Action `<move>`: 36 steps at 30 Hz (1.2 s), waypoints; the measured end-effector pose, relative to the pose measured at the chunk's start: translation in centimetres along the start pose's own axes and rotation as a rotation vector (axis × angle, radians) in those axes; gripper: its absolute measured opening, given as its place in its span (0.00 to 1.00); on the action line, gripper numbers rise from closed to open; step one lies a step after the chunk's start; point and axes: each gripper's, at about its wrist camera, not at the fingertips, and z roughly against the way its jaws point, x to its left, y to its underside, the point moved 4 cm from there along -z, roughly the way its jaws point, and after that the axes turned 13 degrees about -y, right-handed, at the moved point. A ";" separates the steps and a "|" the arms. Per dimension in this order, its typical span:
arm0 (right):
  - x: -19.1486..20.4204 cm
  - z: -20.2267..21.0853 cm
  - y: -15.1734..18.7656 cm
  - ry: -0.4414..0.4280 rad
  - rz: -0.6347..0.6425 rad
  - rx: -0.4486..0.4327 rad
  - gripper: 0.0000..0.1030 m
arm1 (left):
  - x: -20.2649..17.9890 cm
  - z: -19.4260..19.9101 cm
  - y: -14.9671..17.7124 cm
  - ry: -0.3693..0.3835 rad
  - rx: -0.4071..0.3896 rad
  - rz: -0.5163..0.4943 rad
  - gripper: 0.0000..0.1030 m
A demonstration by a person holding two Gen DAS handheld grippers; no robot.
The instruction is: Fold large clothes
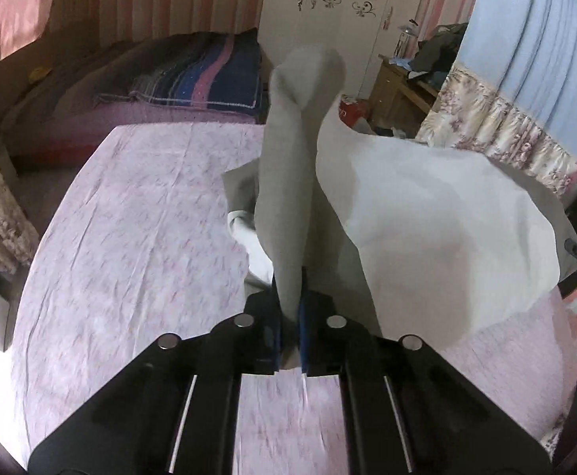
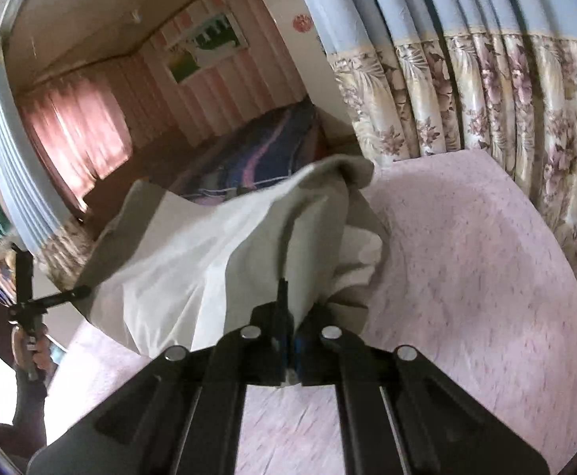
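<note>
Pale grey cotton garment [image 1: 427, 229], large and limp, hangs pinched in both hand-held tools above a bed covered in a pink, faintly mottled sheet [image 1: 130, 237]. At centre of the left wrist view, the left gripper [image 1: 289, 308] has its black jaws closed tight on a narrow fold of the grey fabric, which rises between the blue pads [image 1: 304, 316] and billows to the right. The right gripper [image 2: 288, 316] likewise clamps a bunched edge of the same cloth, the rest draping off to the left in its view. A person's hand [image 2: 35, 348] grasps a black handle at that view's left edge. Part of the garment still lies on the sheet, beside broad stretches of bare bedding. Beyond the bed sit a folded striped blue and pink blanket [image 1: 209, 75], a white wardrobe with red flower stickers [image 1: 328, 8] and blue curtains with a floral lower band [image 2: 486, 91]. No lettering is legible anywhere.
</note>
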 end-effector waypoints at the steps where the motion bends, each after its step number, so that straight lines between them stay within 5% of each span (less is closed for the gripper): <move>1: 0.2 1.1 0.6 -0.001 -0.011 -0.007 0.02 | 0.3 0.7 0.6 0.015 0.013 0.010 0.04; 4: -1.0 3.5 2.6 0.055 -0.038 0.000 0.02 | 0.8 1.8 3.6 0.069 0.071 0.044 0.05; 8: -5.2 2.6 6.6 0.190 -0.085 0.129 0.03 | -0.4 -1.2 7.0 0.056 0.143 0.008 0.14; 12: -8.0 0.8 8.9 0.287 -0.131 0.214 0.08 | 0.0 -4.5 6.8 -0.021 0.138 0.006 0.58; 13: -8.1 1.0 8.6 0.287 -0.149 0.208 0.10 | 0.5 -4.8 6.3 -0.055 0.127 0.007 0.69; 16: -7.3 3.0 6.9 0.373 -0.116 0.168 0.28 | 1.4 -4.1 5.5 -0.111 0.096 0.008 0.70; 20: -3.3 5.8 4.4 0.423 0.007 0.010 0.51 | 0.6 -0.3 3.4 -0.260 -0.026 -0.036 0.76; 23: 0.5 4.3 3.5 0.415 0.139 -0.068 0.66 | -2.4 1.9 1.9 -0.255 -0.086 -0.032 0.88; 31: 5.3 -4.4 4.7 0.319 0.334 0.023 0.68 | -13.4 1.9 2.4 -0.024 -0.064 -0.028 0.88; 35: 5.1 -7.2 5.4 0.322 0.423 0.121 0.39 | -17.7 -0.2 4.7 -0.035 -0.053 -0.109 0.72; 36: 5.4 -7.5 5.7 0.319 0.423 0.144 0.36 | -18.2 -1.5 5.2 -0.050 -0.030 -0.133 0.60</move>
